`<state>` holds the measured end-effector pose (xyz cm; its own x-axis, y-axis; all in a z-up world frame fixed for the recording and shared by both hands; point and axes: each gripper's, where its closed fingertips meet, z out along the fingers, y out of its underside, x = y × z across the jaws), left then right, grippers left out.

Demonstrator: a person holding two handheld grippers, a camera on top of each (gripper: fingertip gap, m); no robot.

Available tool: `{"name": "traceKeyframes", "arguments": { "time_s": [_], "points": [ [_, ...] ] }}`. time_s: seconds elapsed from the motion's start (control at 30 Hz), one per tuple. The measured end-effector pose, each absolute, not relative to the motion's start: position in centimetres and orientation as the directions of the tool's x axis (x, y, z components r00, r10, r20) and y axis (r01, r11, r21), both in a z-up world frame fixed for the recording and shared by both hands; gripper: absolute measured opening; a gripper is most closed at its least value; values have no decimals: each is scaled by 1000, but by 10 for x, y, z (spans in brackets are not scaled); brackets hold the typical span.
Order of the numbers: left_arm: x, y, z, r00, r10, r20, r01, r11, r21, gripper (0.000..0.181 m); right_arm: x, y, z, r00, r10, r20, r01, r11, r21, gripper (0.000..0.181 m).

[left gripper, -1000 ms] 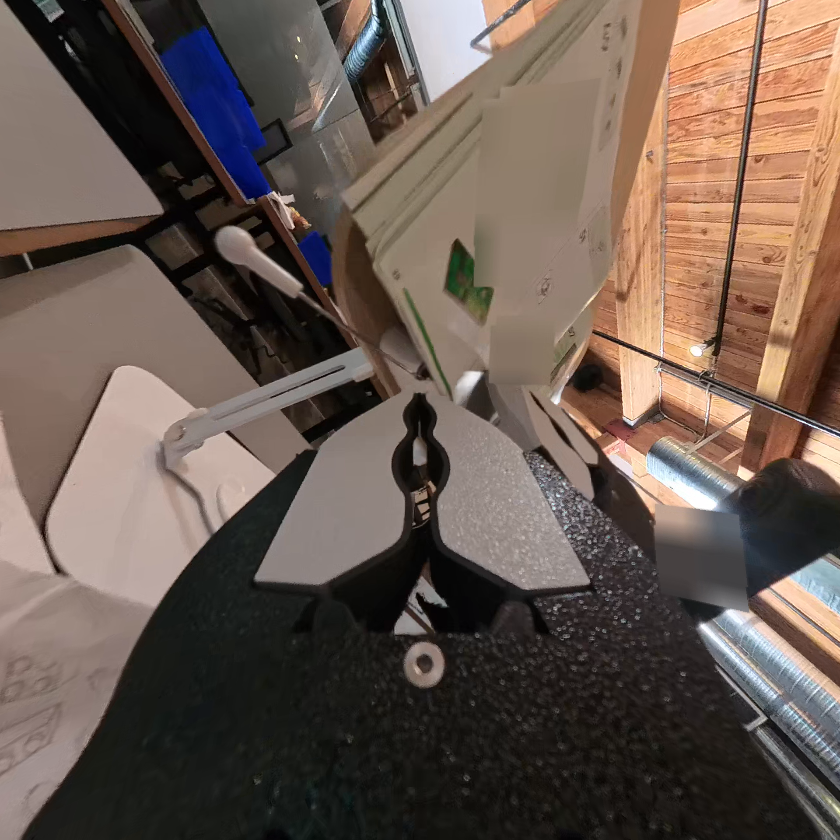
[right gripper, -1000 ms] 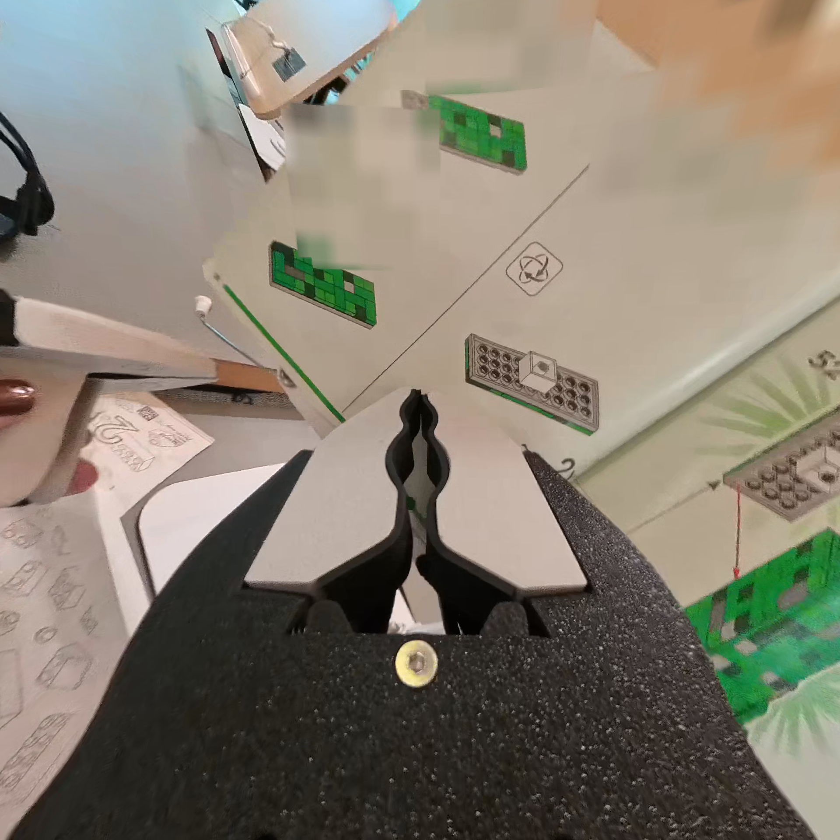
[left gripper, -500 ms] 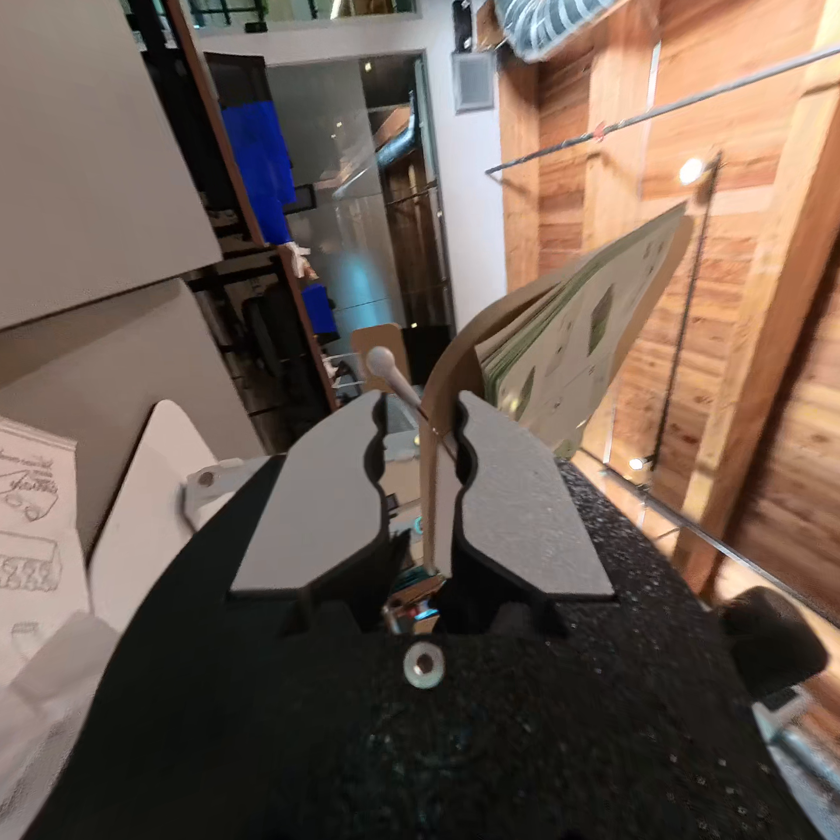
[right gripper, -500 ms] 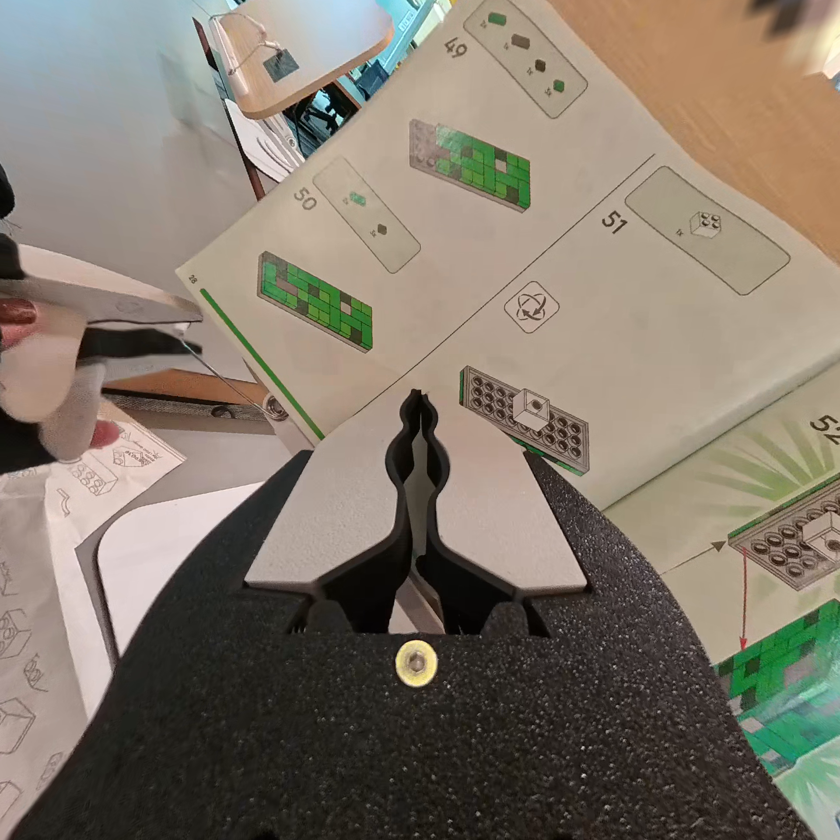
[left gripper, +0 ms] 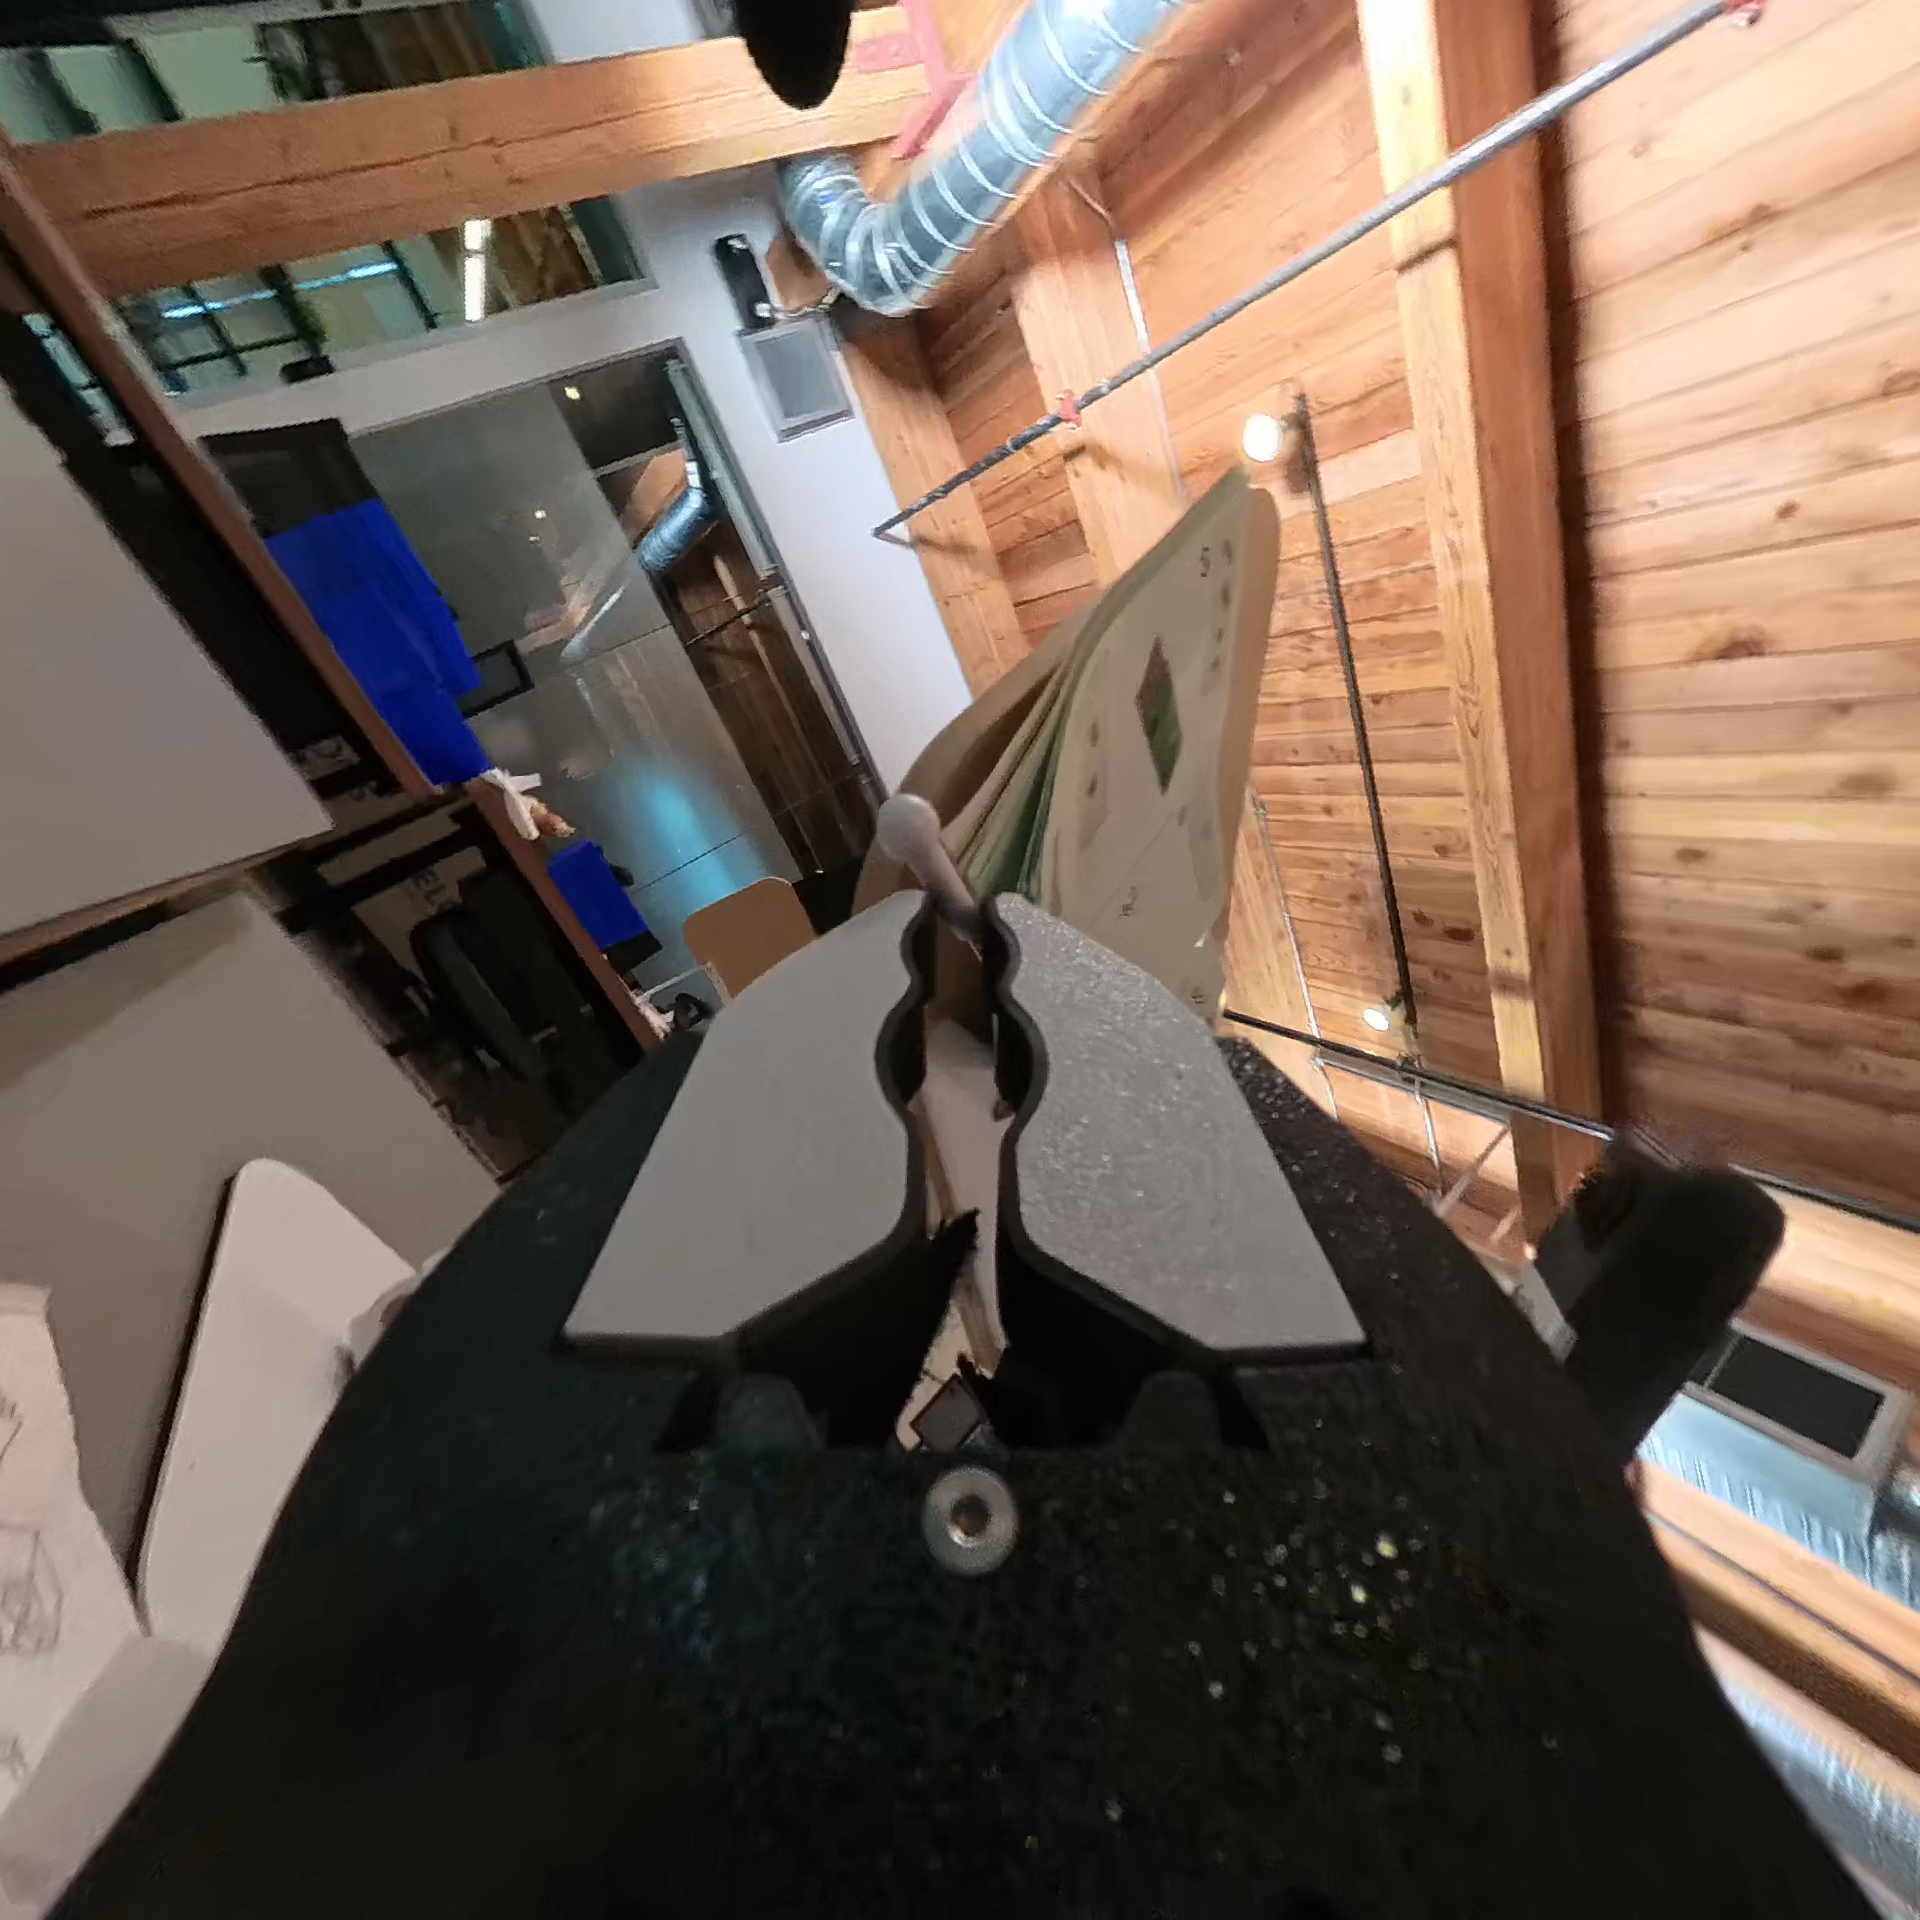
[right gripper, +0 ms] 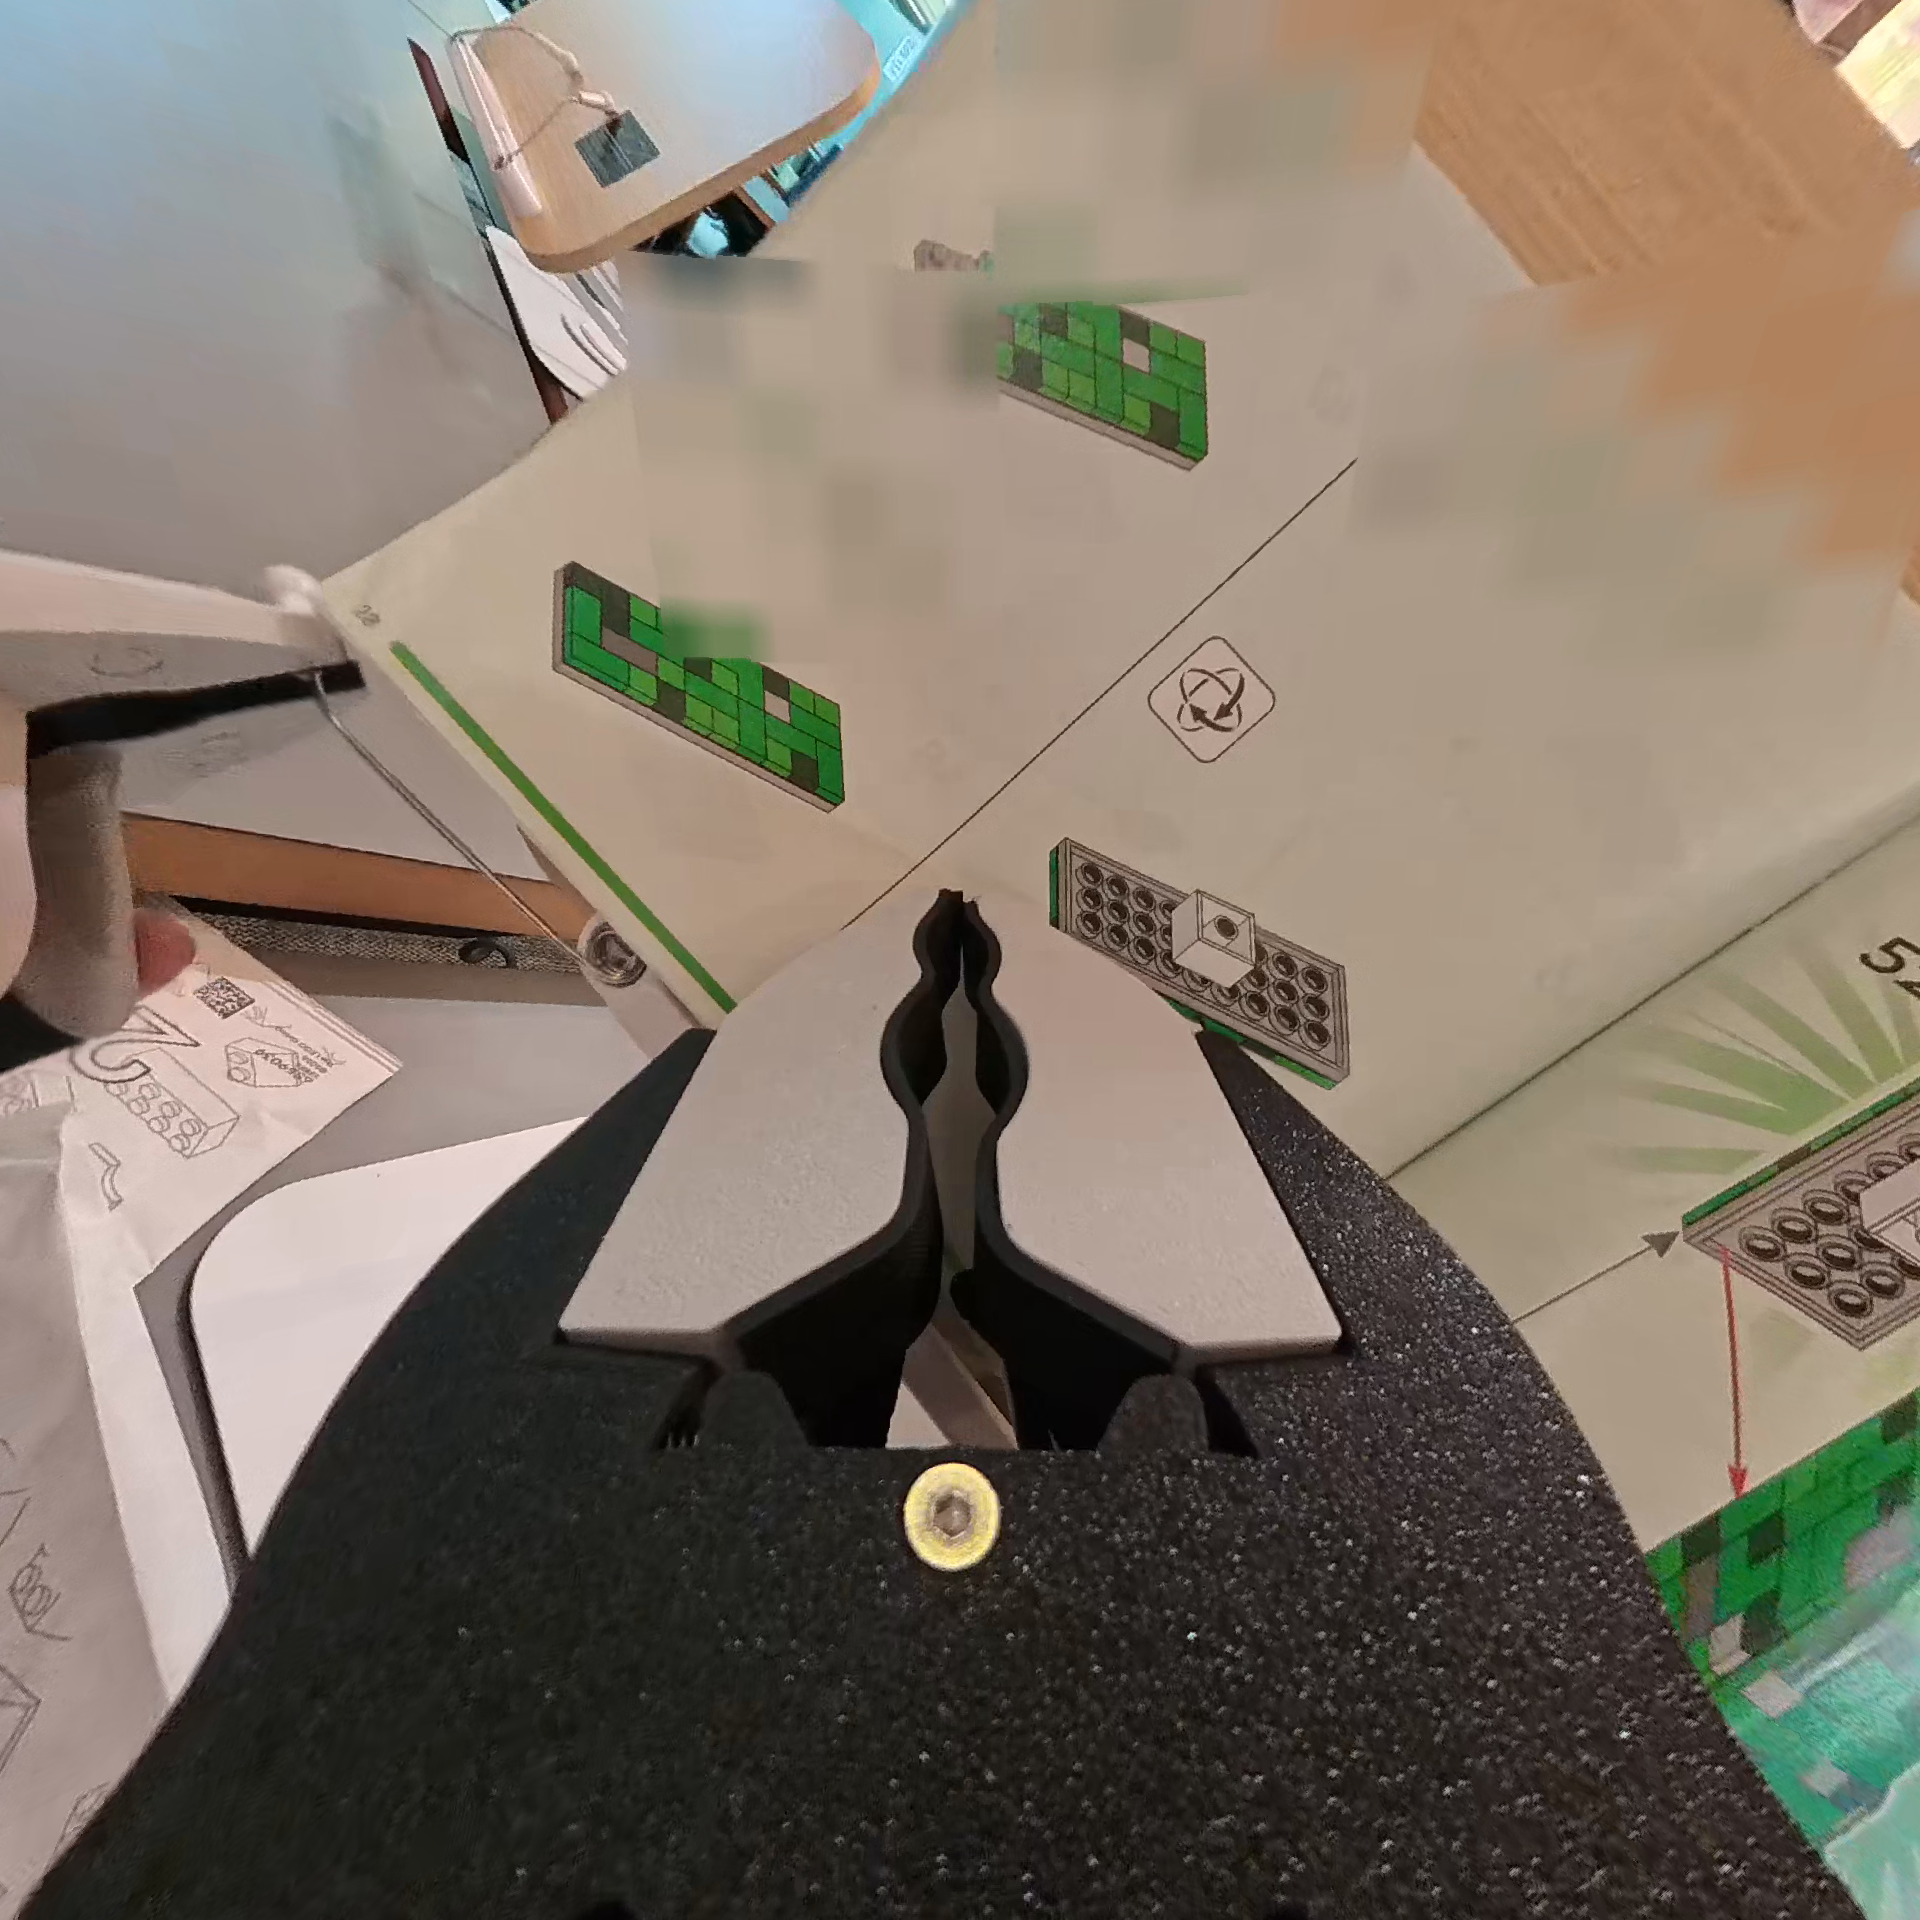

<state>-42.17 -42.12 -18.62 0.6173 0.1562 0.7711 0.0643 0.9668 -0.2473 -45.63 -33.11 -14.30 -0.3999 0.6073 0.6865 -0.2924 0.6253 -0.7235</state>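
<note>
Pinching lower edge of open brick-building instruction booklet [right gripper: 1039, 644], right gripper [right gripper: 958, 914] has fingertips pressed together on page. Left gripper [left gripper: 961, 920] grips booklet's [left gripper: 1153, 769] opposite brown cover edge, narrow gap between fingers. White round-tipped thin rod [left gripper: 920, 836] projects just beyond left fingertips, touching booklet corner. Booklet lifted, pages fanned. Line-drawn white paper sheet [right gripper: 208, 1081] lies on grey tabletop [right gripper: 499, 1029] beneath.

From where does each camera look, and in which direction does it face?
Left wrist view: on the left gripper, tilted up toward the wooden wall, booklet edge-on; only its own fingers show.
Right wrist view: on the right gripper, facing down onto the open booklet; a hand shows at left.
Shared: the booklet and the left gripper.
</note>
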Motion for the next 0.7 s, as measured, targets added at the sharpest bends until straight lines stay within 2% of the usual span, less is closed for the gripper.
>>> {"name": "traceKeyframes", "arguments": {
  "time_s": [0.03,0.17,0.3,0.47,0.53,0.7],
  "points": [
    [-420,-421,-182,644,156,749,64,964,-256,7,-456,-331,-143,-403,611,682,-291,621,-728,0],
    [-415,-417,-167,742,192,643,38,945,-326,6,-455,-329,-140,-404,625,668,-307,596,-742,0],
    [-419,-418,-169,746,137,652,76,955,-287,7,-453,-331,-135,-365,638,678,-323,597,-735,0],
    [-423,-418,-171,715,146,683,82,953,-290,7,-428,-364,-150,-465,477,746,-446,602,-662,0],
    [-422,-417,-169,722,146,677,81,953,-292,7,-432,-366,-157,-461,456,761,-429,636,-641,0],
    [-413,-417,-167,786,132,604,66,954,-293,6,-440,-367,-167,-538,484,690,-327,635,-700,0]
  ]
}}
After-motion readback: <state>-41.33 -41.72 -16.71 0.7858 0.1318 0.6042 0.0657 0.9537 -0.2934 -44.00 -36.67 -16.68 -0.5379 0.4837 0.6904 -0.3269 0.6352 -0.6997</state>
